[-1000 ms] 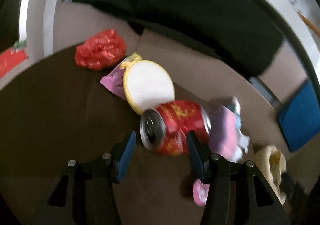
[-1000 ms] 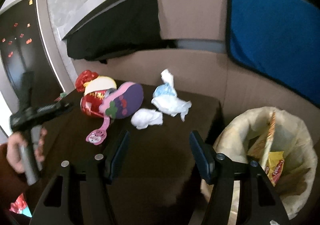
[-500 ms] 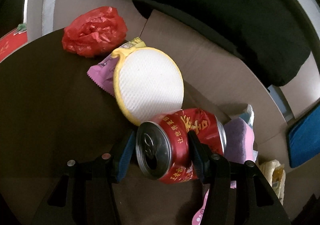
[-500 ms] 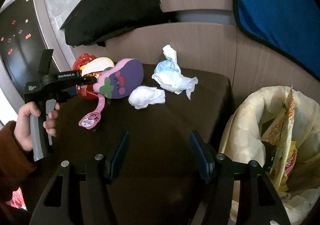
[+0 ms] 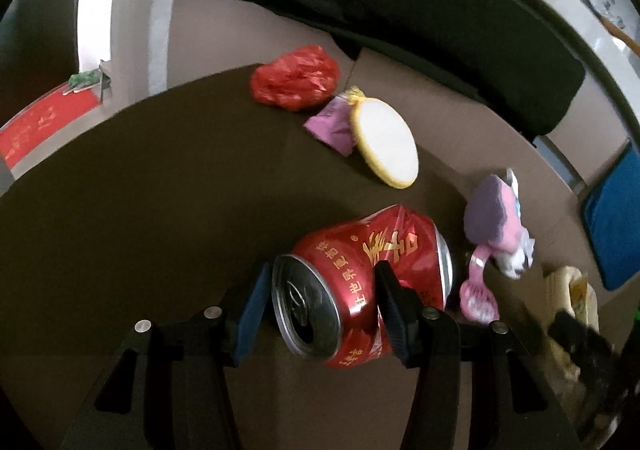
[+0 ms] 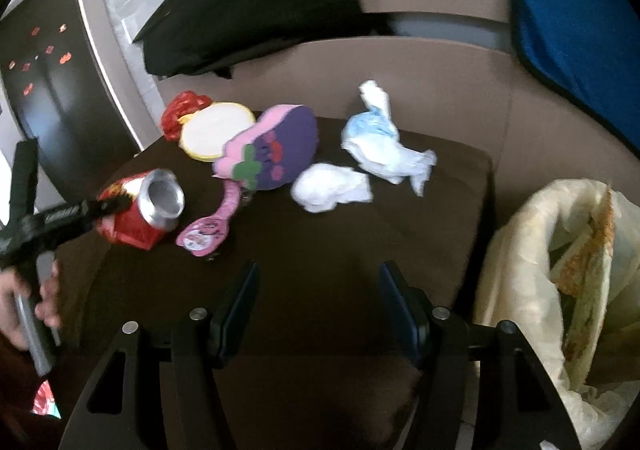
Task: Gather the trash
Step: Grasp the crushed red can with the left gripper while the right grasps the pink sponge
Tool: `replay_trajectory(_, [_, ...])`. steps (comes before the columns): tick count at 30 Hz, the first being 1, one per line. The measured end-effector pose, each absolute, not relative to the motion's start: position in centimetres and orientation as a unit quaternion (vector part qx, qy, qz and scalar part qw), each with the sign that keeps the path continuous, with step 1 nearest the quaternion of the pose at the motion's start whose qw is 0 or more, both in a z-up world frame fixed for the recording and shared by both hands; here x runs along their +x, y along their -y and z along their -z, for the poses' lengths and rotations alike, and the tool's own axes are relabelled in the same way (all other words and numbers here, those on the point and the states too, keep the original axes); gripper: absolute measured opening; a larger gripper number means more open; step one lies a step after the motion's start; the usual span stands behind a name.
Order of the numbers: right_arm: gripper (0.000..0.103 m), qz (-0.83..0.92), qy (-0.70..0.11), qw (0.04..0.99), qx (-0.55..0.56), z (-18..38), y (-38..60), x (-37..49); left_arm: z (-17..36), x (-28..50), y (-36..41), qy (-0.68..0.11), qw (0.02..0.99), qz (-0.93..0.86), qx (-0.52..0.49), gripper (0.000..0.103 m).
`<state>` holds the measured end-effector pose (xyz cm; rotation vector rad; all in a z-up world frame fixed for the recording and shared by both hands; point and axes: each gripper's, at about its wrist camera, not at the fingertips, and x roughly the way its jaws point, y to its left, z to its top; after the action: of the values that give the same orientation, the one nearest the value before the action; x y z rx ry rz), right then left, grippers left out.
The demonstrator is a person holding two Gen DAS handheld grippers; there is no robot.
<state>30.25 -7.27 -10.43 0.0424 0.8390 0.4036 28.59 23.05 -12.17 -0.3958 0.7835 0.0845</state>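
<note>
the table (image 6: 400, 234) is dark and strewn with litter, and the bin (image 6: 516, 250), lined with a pale bag and already part full, stands just off its right edge. on the far side lie a red bag (image 5: 296, 81), a round white pad (image 5: 386, 142), a purple toy (image 6: 272, 150), a blue-white tissue (image 6: 376, 142) and a white wad (image 6: 330, 188).

the step in hand, as i judge it, is carrying off one piece: the can (image 5: 360, 282). it is red, dented, lying on its side with its open top toward the left camera. the left tongs (image 5: 320, 314) are closed across its body, a pad on each flank and the wall creased where the right pad bites. in the right view it seems held clear of the table near the left edge, though i cannot be sure it is fully off the surface.

the right tongs (image 6: 318, 310) stand wide with nothing between them, hovering over bare table, the wad and tissue ahead of them and the bin beside them.

next, i would say, the can must cross the table to the bin and be let go over its mouth. the dented wall may slip, so the grip should stay firm until then. the right tongs are well placed to take the wad.
</note>
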Motion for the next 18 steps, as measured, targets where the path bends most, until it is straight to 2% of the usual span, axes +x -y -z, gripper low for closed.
replay_trajectory(9, [0.059,-0.192,-0.397,0.897,-0.003,9.3,2.4,31.5,11.8,24.7,-25.3,-0.351,0.920,-0.054,-0.169,0.053])
replay_trajectory(18, [0.059,-0.130,-0.367,0.920,0.040,7.9,-1.2,38.3,12.2,24.2,-25.6,-0.344,0.920,-0.046,-0.182,0.054])
